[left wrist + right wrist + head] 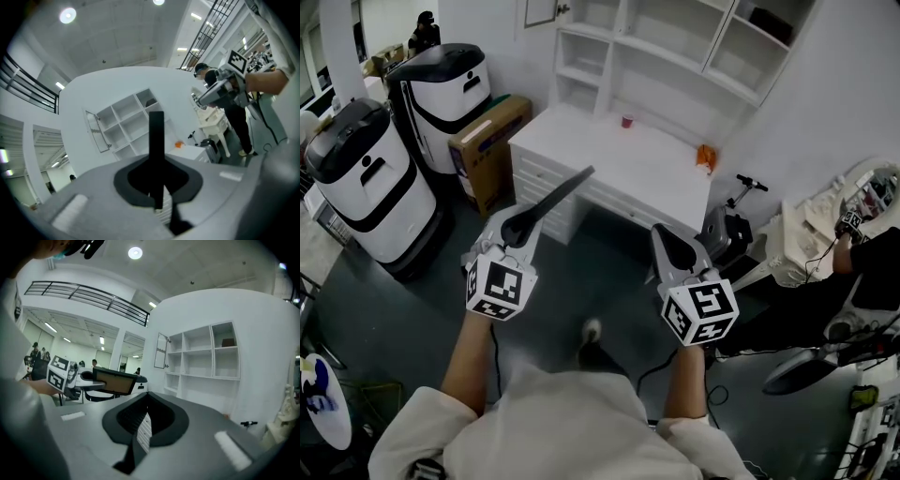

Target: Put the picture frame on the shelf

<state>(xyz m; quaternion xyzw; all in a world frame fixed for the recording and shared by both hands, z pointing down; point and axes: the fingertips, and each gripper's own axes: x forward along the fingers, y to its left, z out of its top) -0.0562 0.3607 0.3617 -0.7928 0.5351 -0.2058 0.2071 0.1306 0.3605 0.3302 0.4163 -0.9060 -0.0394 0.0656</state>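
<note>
My left gripper (527, 227) is shut on a dark, flat picture frame (568, 191) that sticks out forward and to the right, toward the white desk (581, 141). In the left gripper view the frame (156, 136) stands edge-on as a black bar between the jaws of the left gripper (157, 190). In the right gripper view the frame (114, 381) shows its brown face. My right gripper (667, 236) is shut with nothing in it (147, 404). The white shelf unit (675, 42) rises behind the desk, with open compartments (201, 357).
A red cup (627, 121) and an orange object (705, 157) sit on the desk. Two white-and-black robots (366, 178) and a cardboard box (492, 141) stand at the left. A scooter and a dark case (727, 230) are right of the desk, beside a seated person (862, 267).
</note>
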